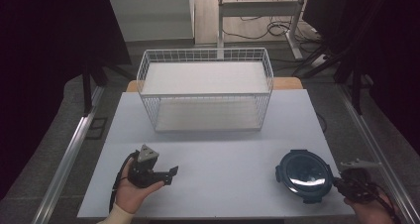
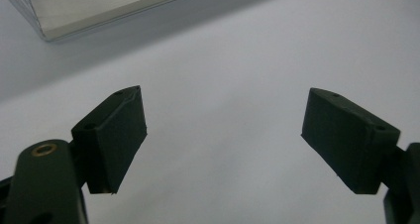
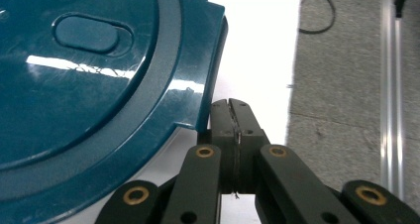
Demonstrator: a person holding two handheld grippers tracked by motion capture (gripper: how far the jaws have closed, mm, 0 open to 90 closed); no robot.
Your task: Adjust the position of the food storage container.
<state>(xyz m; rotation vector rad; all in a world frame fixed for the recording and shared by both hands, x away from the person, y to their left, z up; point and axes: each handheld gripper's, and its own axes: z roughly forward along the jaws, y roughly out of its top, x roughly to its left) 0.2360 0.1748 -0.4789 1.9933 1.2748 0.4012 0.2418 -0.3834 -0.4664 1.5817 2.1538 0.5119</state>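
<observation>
One round blue lid [image 1: 303, 175], one wire basket [image 1: 205, 96], two grippers

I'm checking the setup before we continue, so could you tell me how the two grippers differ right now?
The left gripper has its jaws spread wide with bare table between them; the right gripper has its jaws pressed together. The left gripper sits away from any object, while the right gripper's tips are at the rim of the blue lid. Both are hand-held, low over the table.

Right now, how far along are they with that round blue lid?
Barely begun, it seems. Nothing looks done: the wire basket holds nothing, and the blue lid lies flat on the table. In hand: the right gripper, jaws shut, sits against the lid's rim. The left gripper waits open. Moving the lid remains.
</observation>
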